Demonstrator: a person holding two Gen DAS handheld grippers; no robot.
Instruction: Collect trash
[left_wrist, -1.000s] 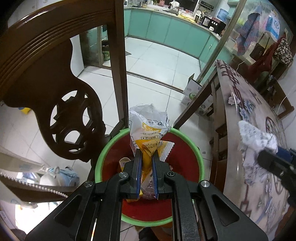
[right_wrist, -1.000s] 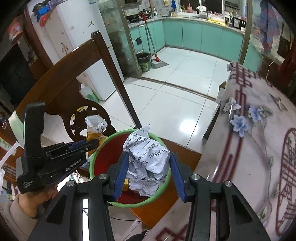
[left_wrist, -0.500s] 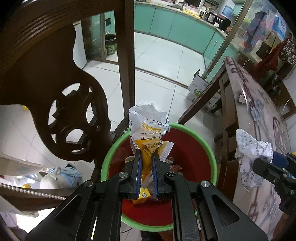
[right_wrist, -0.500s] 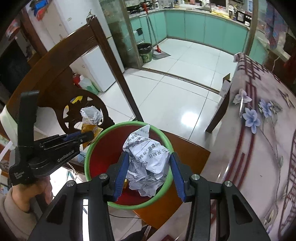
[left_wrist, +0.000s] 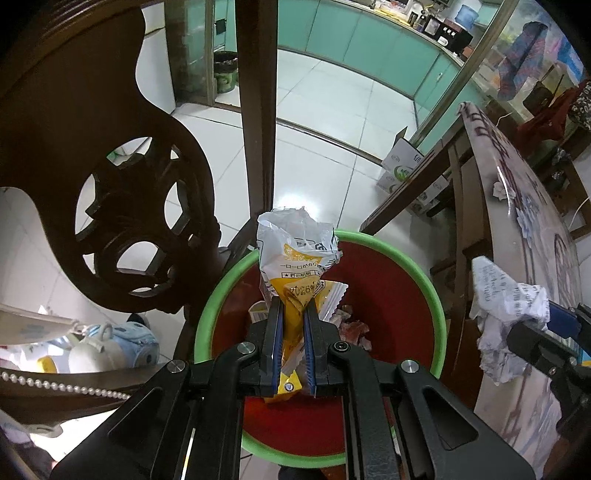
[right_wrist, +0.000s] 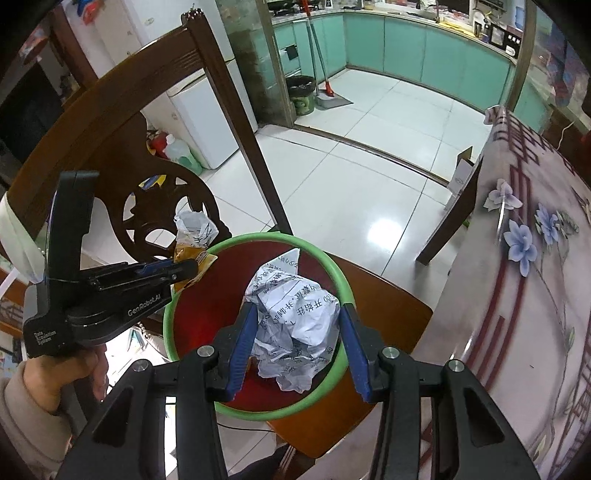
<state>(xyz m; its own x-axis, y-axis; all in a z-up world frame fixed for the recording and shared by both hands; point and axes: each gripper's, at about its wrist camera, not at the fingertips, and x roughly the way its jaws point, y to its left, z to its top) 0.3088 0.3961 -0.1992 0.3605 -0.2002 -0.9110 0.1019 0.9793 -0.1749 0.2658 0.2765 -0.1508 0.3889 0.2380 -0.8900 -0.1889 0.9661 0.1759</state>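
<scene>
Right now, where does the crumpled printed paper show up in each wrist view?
Left wrist view: the crumpled paper sits at the right edge, at the tip of the right gripper, in front of the table.
Right wrist view: it fills the lower centre, between the right gripper's blue pads, above the bin.
Shared landmark: the green-rimmed red bin.

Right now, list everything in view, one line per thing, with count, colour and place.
Bin: one, red, green rim, on chair seat.
Snack wrapper: one, yellow and white, over the bin.
Crumpled paper: one, white, printed, over the bin.
Chair: one, dark carved wood, behind the bin.
Table: one, floral top, right of the bin.
Broom: one, red, in the kitchen.
Left gripper: black, shut on the wrapper.
Right gripper: black, around the paper.
</scene>
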